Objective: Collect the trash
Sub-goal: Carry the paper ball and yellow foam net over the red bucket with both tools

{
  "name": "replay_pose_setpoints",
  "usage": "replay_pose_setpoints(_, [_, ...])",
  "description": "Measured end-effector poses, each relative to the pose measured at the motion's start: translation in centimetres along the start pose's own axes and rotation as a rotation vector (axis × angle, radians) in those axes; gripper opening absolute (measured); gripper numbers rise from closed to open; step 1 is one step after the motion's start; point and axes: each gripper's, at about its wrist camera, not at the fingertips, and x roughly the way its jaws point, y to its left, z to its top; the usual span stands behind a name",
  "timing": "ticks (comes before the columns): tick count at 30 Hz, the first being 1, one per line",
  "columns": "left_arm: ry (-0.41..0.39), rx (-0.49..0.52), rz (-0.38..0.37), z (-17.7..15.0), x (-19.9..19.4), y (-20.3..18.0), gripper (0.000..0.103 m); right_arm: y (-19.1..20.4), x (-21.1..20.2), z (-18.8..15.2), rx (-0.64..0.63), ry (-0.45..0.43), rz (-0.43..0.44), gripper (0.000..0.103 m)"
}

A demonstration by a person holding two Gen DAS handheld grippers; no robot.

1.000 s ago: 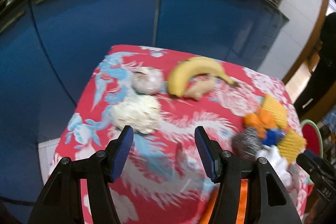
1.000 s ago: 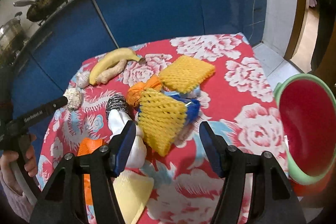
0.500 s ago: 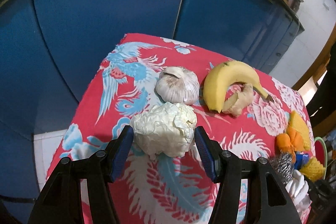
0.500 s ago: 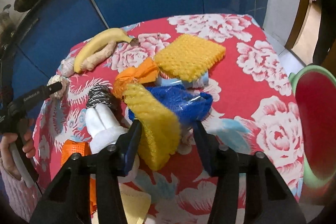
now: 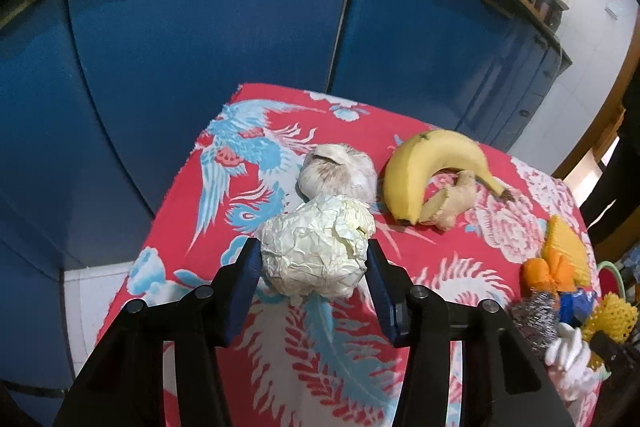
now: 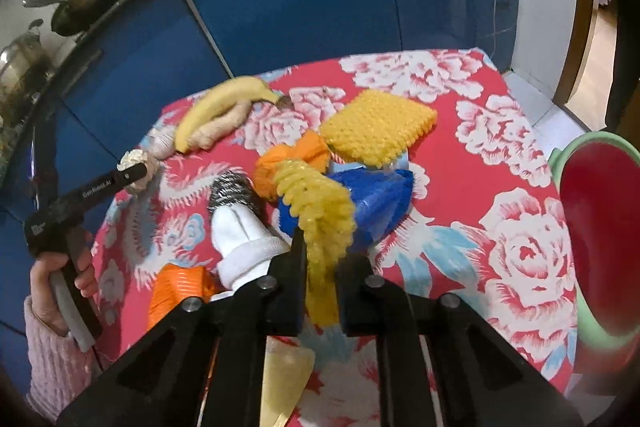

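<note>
Trash is split between my two tools on the red flowered tablecloth (image 5: 472,259), so I'll go from my left side across. At the left end the crumpled paper ball (image 5: 316,247) sits squarely between the fingers of my left gripper (image 5: 312,269), dead ahead along them, with the garlic bulb (image 5: 338,173) touching its far side and the banana (image 5: 424,171) and ginger (image 5: 452,199) just right of that (food, I judge, not trash). The jaws there are fairly wide, and both blue pads look to be against the ball's flanks; whether they are really pressing I cannot tell, and the ball seems to rest on the cloth. Toward the middle lie a steel scourer (image 6: 234,193), a white sock-like roll (image 6: 244,243), an orange net (image 6: 180,291), an orange wad (image 6: 296,159), a flat yellow foam net (image 6: 376,131) and a blue plastic bag (image 6: 372,199). My right gripper (image 6: 322,269) is drawn narrow around a second yellow foam net (image 6: 320,219), which stands up out of the jaws, its long axis running away from me and curling over the blue bag. The relation that matters next, I think, is that the red bin (image 6: 600,227) with its green rim lies off the table's right edge, to the right of my right gripper and far from my left, so the foam net has the short trip and the paper ball must cross the whole table.
</note>
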Motion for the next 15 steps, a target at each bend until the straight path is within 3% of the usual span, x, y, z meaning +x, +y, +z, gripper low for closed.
replay_pose_setpoints(9, [-0.082,0.031,-0.088,-1.4,-6.1,-1.8,0.053,-0.1,-3.2,-0.7,0.017,-0.063,0.038,0.015])
replay_pose_setpoints(15, [-0.094,0.087,-0.169,-2.6,-8.8,-4.5,0.053,-1.1,-5.0,-2.0,0.039,-0.095,0.026,0.015])
